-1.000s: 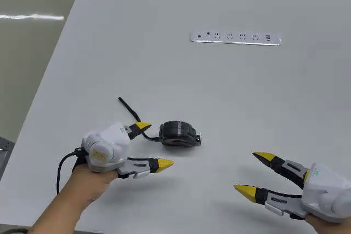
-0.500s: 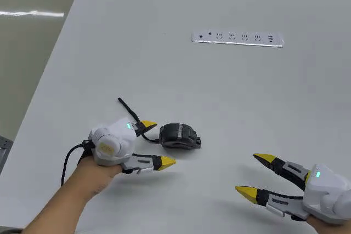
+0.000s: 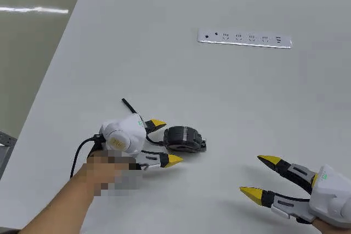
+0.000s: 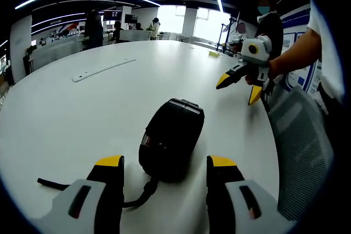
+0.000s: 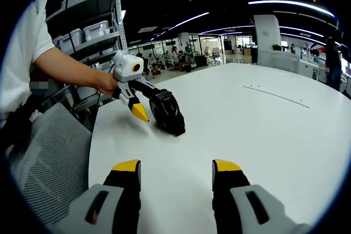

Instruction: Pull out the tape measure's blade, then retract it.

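A black tape measure (image 3: 184, 138) lies on the white table, its wrist strap (image 3: 130, 107) trailing off to the left. My left gripper (image 3: 164, 142) is open, its yellow-tipped jaws reaching either side of the case's left end without touching it; in the left gripper view the tape measure (image 4: 171, 138) sits just ahead of that gripper (image 4: 166, 161). My right gripper (image 3: 263, 177) hovers open and empty at the lower right, well apart from the case. The right gripper view looks past its own gripper (image 5: 177, 165) to the tape measure (image 5: 166, 112) and the left gripper (image 5: 143, 107) beyond.
A white power strip (image 3: 244, 39) lies flat further back on the table (image 3: 164, 47). The table's left edge (image 3: 48, 78) drops to a grey floor. A mesh chair (image 5: 46, 157) stands beside the table. People stand in the background of the left gripper view.
My left gripper has moved right toward the tape measure, so its jaws now flank the case's end. The right gripper has stayed put. The head camera shifted slightly.
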